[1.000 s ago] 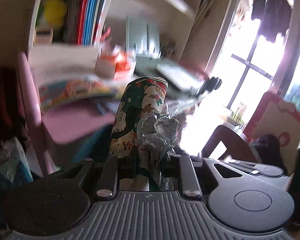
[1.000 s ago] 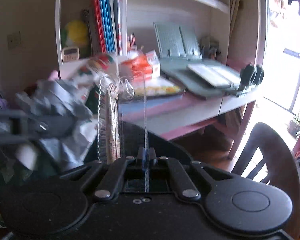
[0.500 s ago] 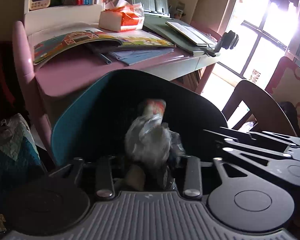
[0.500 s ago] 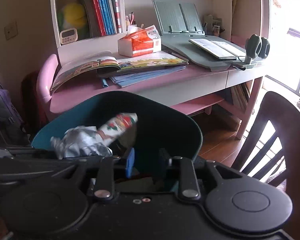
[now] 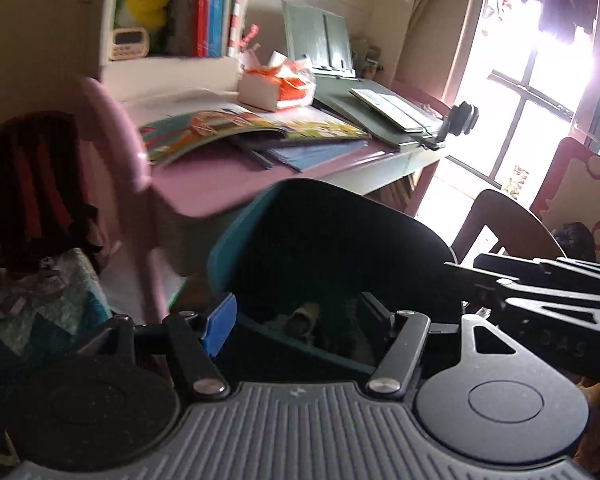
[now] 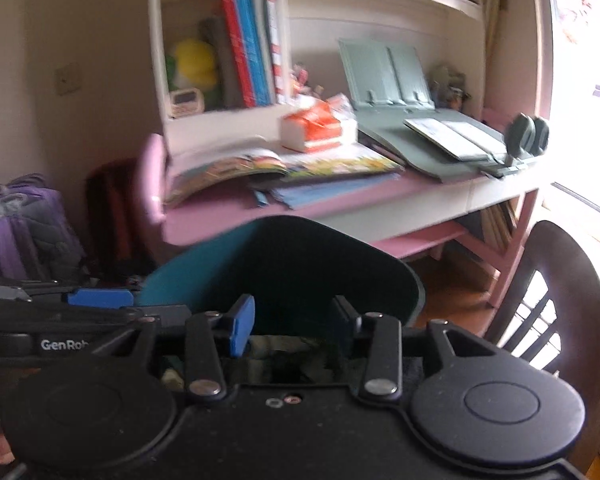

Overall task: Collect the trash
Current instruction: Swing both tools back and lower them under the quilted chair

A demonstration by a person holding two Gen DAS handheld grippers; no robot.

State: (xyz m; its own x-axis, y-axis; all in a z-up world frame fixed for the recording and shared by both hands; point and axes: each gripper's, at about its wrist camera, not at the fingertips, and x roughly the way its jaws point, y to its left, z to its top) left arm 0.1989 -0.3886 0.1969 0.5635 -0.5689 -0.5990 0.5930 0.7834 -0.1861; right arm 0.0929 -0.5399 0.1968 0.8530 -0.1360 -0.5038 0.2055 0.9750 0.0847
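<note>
Crumpled foil wad dropped into rounded teal bin (image 5: 236, 248).

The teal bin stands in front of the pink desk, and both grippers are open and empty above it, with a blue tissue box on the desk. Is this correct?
One detail is wrong: the tissue box is orange and white, not blue, as the right wrist view shows. The teal bin, the pink desk and the open, empty left gripper and right gripper are as stated.

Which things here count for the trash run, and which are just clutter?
Job:
- teal plastic trash bin
- crumpled trash inside it
- left gripper
- right gripper

Lying about:
- open picture book
- orange tissue box
- purple backpack
</note>
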